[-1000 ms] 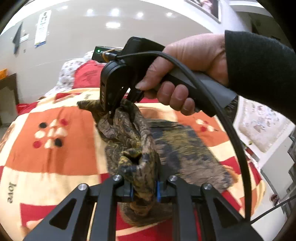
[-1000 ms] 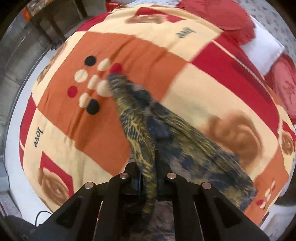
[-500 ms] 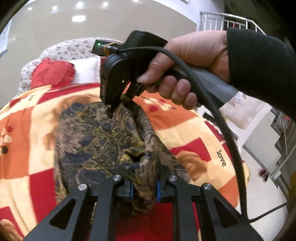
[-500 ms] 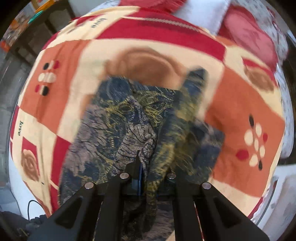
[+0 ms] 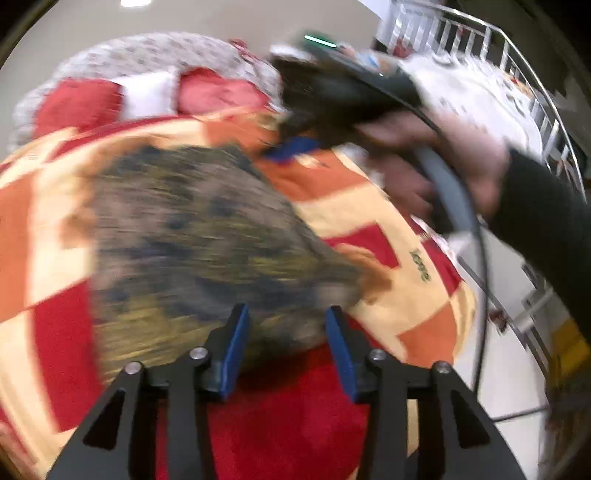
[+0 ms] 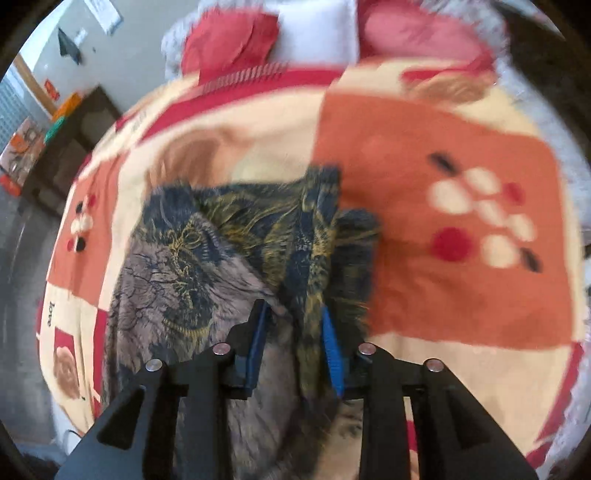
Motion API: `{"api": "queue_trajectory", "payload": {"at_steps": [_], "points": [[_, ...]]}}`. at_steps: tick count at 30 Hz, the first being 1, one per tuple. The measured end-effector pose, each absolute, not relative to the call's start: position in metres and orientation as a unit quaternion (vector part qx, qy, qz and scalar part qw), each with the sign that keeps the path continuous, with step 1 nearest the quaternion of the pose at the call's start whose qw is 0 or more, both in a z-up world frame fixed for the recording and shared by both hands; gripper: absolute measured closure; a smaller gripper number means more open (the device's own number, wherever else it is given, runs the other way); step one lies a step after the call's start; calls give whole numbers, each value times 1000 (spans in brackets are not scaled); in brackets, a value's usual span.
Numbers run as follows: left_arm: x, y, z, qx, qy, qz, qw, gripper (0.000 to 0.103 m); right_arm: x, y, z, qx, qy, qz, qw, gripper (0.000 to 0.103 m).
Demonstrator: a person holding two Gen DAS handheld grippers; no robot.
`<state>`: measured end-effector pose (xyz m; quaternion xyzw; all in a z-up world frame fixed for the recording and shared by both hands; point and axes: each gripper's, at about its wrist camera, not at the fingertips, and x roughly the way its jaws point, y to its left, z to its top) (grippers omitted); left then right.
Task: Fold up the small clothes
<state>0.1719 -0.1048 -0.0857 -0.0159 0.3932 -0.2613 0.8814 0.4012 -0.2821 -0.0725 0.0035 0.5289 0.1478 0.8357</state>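
A dark blue and gold patterned garment (image 5: pixel 192 236) lies spread on the bed's red, orange and cream blanket (image 5: pixel 369 206). It also shows in the right wrist view (image 6: pixel 207 251). My left gripper (image 5: pixel 286 343) is open, its blue pads just over the garment's near edge, holding nothing. My right gripper (image 6: pixel 293 347) is open with a fold of the garment lying between its pads. In the left wrist view the right gripper (image 5: pixel 295 146) is blurred, above the blanket beyond the garment's far right corner.
Red and white pillows (image 6: pixel 314 33) lie at the head of the bed. A dark cabinet (image 6: pixel 70 140) stands left of the bed. A metal railing (image 5: pixel 517 74) and the floor (image 5: pixel 509 369) are to the right of the bed.
Both grippers have opened and let go of the garment, which has dropped flat onto the blanket. The right gripper has moved up and away in the left wrist view.
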Motion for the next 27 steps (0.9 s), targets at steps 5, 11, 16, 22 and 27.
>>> {"api": "queue_trajectory", "payload": {"at_steps": [5, 11, 16, 22, 27], "points": [[193, -39, -78, -79, 385, -176, 902, 58, 325, -281, -52, 0, 465, 196, 863, 71], [209, -41, -128, -73, 447, -148, 879, 101, 265, -250, -116, -30, 483, 203, 851, 71], [211, -47, -119, -52, 454, -146, 877, 101, 253, -272, -137, 47, 459, 201, 864, 69], [264, -38, -45, -65, 397, -144, 904, 100, 285, -258, -73, 31, 455, 166, 874, 69], [351, -65, -52, -57, 421, -111, 898, 100, 349, -239, -47, 62, 437, 95, 892, 69]]}}
